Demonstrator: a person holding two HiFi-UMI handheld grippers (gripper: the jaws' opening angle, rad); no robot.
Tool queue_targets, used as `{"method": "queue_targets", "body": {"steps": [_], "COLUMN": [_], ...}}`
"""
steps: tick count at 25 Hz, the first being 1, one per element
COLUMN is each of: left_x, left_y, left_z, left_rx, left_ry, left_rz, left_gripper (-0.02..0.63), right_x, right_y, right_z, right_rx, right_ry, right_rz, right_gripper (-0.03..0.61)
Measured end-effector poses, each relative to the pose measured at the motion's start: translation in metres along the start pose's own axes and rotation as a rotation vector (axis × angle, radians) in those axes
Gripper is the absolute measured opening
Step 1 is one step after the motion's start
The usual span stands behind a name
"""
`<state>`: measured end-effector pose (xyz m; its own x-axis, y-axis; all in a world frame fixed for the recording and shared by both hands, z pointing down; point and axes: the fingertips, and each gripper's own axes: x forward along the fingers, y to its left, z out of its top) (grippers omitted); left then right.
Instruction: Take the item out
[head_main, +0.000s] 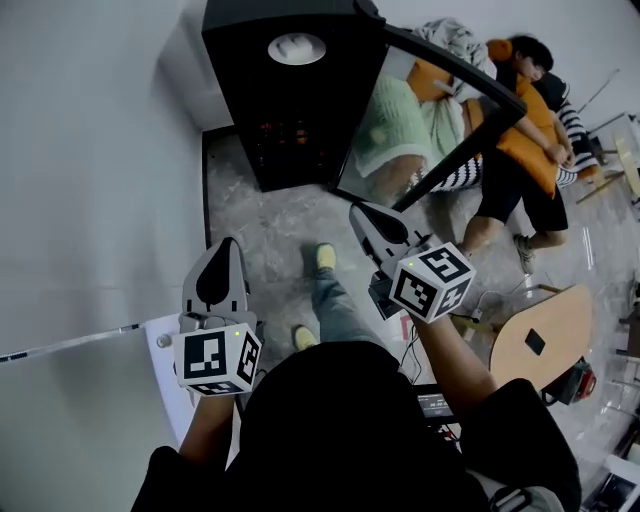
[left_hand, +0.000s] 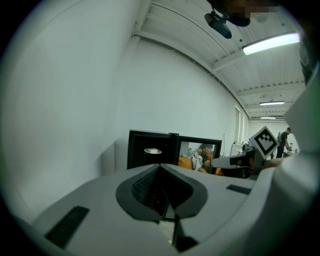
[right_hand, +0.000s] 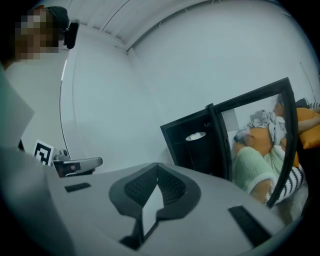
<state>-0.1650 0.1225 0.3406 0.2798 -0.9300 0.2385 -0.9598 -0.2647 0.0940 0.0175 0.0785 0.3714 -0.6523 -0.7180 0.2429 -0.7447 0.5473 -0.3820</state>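
Inside the black cabinet (head_main: 240, 95) ahead sits the white dish (head_main: 296, 47), seemingly nearer the right tongs (head_main: 364, 215) than the left tongs (head_main: 224, 250); both closed, empty

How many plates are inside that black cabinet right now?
1. A white plate sits on a shelf in the upper part of the black cabinet. The space below it is dark, so another could be hidden there.
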Motion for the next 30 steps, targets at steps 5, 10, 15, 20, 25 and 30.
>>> {"method": "queue_targets", "body": {"steps": [5,10,15,20,25,30], "left_x": [0.065,0.124,0.176,0.222,0.250,0.261], "left_y": [0.011,0.018,0.022,0.024,0.028,0.038], "left_z": [0.022,0.046,0.061,0.072,0.079,0.082], "left_rx": [0.025,0.035,0.042,0.051,0.051,0.049], "left_ry": [0.014,0.016,0.022,0.027,0.026,0.031], "left_rz": [-0.004,-0.008,-0.012,-0.010,0.014,0.069], "left_gripper": [0.009,0.009,0.009,0.009,0.009,0.009], "right_x": [0.047,0.089,0.121,0.150,0.179,0.209], "right_y": [-0.036,-0.076,-0.101,-0.124,-0.148,-0.169], "right_z": [0.025,0.050,0.069,0.083,0.092,0.094], "right_rx": [0.027,0.067,0.056,0.061,0.108,0.252], "right_ry": [0.018,0.027,0.036,0.049,0.049,0.044], "right_rz": [0.011,-0.001,0.027,0.050,0.042,0.046], "right_gripper": [0.006,0.006,0.006,0.006,0.006,0.008]}}
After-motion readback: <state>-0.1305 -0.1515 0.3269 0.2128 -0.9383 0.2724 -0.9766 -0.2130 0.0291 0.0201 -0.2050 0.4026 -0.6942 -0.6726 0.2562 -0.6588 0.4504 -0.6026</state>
